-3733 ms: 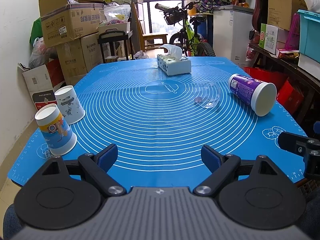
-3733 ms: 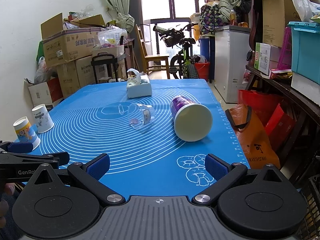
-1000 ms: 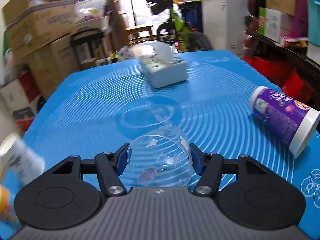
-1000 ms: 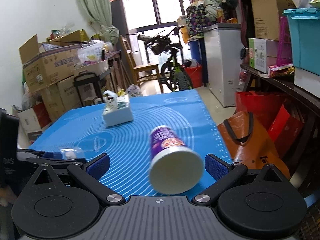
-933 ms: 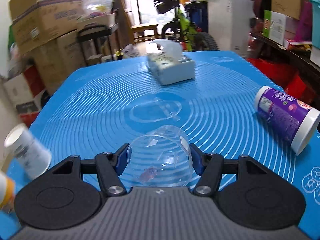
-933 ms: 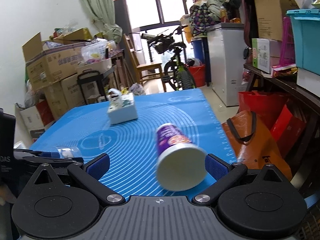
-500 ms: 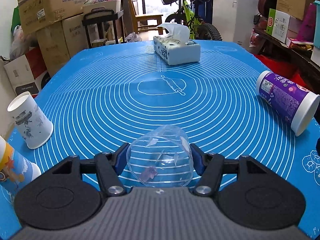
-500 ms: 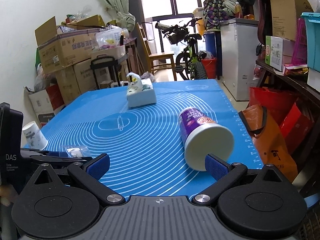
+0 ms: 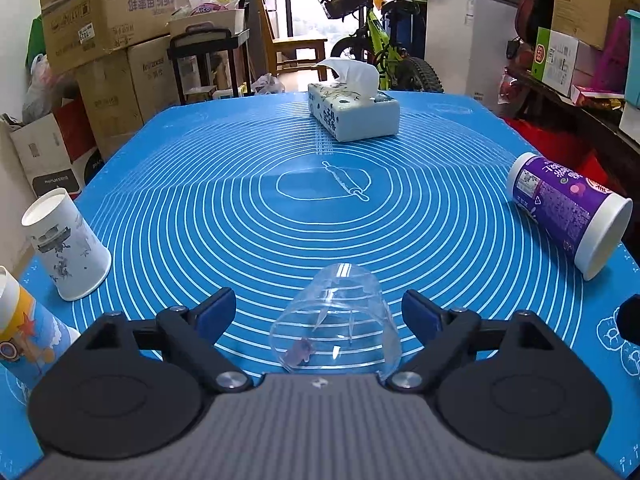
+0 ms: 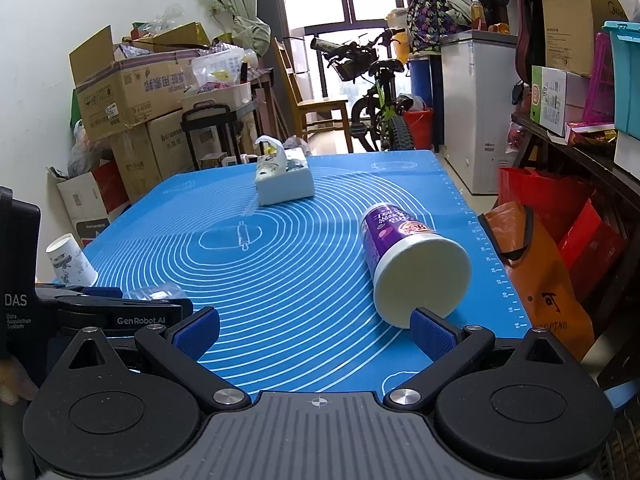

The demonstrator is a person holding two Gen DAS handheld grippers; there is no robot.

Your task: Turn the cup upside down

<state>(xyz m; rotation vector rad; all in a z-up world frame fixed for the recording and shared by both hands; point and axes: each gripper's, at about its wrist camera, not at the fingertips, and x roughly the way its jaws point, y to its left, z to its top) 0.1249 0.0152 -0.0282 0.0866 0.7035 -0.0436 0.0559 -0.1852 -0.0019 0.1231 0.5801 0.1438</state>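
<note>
Your left gripper [image 9: 319, 310] has its jaws spread wide, and the clear plastic cup [image 9: 335, 322] stands between the two blue pads [image 9: 214, 309] without touching either one. The cup rests mouth-down on the blue mat [image 9: 280, 216], its closed base uppermost, on the side of the tissue box [image 9: 354, 114] nearest you and well apart from it. From the right wrist view you can make out only a sliver of the same cup [image 10: 154, 293] behind the left gripper's black body.

Your right gripper [image 10: 316, 330] is also spread open and holds nothing. The purple cup [image 10: 412, 268] lies on its side on the mat, its white mouth turned toward you, to the right of the tissue box [image 10: 284, 180] and nearer you than it. That gripper's right pad [image 10: 432, 336] sits just in front of the cup's rim; whether the two touch is not clear.

Left of the tissue box and nearer you, a white paper cup [image 9: 66, 250] stands mouth-down by the mat's left edge. Nearer still, at the very left border of the left wrist view, a colourful printed cup [image 9: 24, 336] also stands on the mat, partly cut off.

Beyond the tissue box, past the table's far edge, you have stacked cardboard boxes [image 9: 104, 20] to the left and a green bicycle [image 9: 380, 48] by the window.
</note>
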